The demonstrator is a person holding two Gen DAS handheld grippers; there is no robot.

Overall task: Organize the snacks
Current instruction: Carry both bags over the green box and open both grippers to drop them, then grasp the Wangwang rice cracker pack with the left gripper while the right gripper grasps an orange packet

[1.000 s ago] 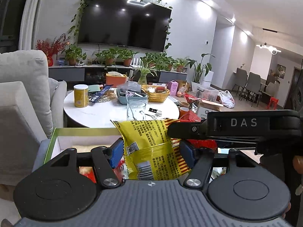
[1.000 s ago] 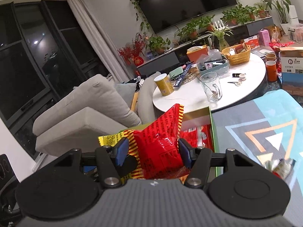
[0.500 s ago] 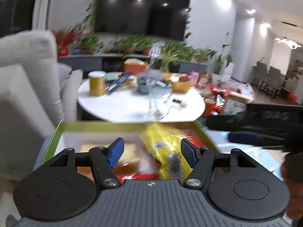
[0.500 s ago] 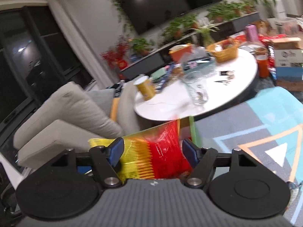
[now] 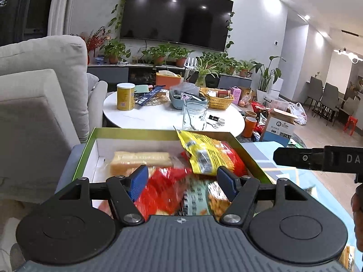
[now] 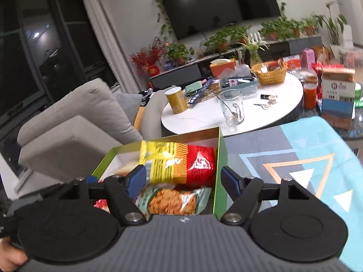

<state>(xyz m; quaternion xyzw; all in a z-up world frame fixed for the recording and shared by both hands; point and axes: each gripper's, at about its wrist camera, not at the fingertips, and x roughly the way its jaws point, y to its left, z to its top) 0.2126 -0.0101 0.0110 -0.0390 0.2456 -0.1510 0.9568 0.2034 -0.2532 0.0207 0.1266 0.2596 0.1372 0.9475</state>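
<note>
A green-rimmed box [image 5: 136,132] [image 6: 221,154] with a white inside holds several snack bags. The yellow and red snack bag [image 5: 207,154] [image 6: 179,162] lies loose in its far right part, one end against the rim. A pale wafer pack [image 5: 140,159], a red bag [image 5: 163,190] and a green bag of orange snacks [image 6: 172,200] lie around it. My left gripper [image 5: 182,180] is open and empty over the box's near side. My right gripper [image 6: 183,181] is open and empty, just behind the yellow and red bag.
A round white table [image 5: 163,116] behind the box carries a yellow can [image 5: 125,96], a glass mug [image 5: 194,115], baskets and small items. A grey sofa [image 5: 40,104] stands left. A patterned blue and grey cloth [image 6: 306,156] lies right of the box. Boxes and cups [image 5: 280,123] sit beyond.
Both grippers have opened and let go of the yellow and red bag. It has dropped into the box, and both grippers have drawn back a little.
</note>
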